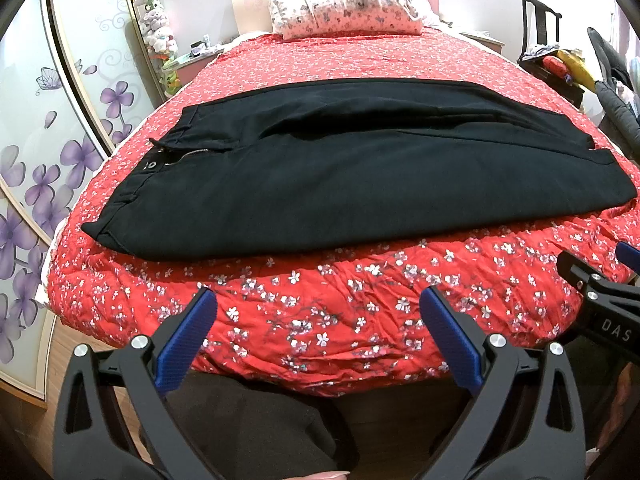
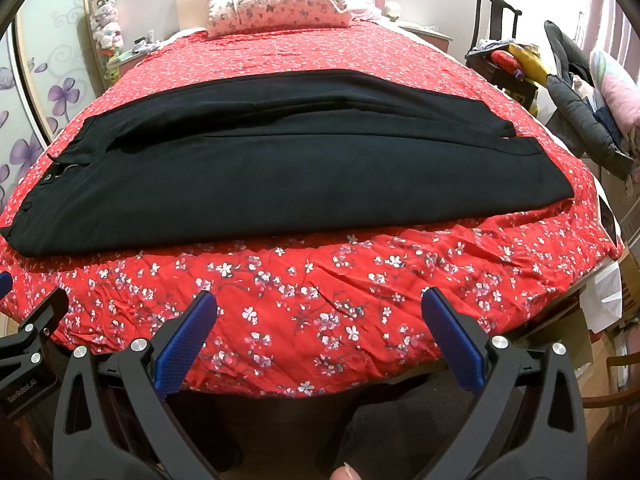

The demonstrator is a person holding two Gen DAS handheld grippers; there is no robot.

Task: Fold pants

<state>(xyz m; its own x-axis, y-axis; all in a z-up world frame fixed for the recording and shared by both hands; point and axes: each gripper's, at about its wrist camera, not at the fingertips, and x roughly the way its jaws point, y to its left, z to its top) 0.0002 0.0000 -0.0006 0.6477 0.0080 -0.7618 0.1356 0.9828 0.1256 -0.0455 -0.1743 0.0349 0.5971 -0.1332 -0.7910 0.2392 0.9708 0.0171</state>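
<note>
Black pants (image 1: 320, 168) lie spread flat across the red flowered bedspread (image 1: 360, 300), waist with zipper at the left, leg ends at the right. They also show in the right wrist view (image 2: 224, 168). My left gripper (image 1: 318, 300) is open and empty, held above the bed's near edge, short of the pants. My right gripper (image 2: 319, 304) is open and empty, likewise above the near edge. Each gripper shows at the side of the other's view.
A flowered pillow (image 1: 344, 12) lies at the bed's head. Sliding doors with purple flowers (image 1: 48, 140) stand at the left. A chair and a heap of clothes (image 2: 580, 100) stand at the right. A nightstand with toys (image 1: 160, 40) is at the far left.
</note>
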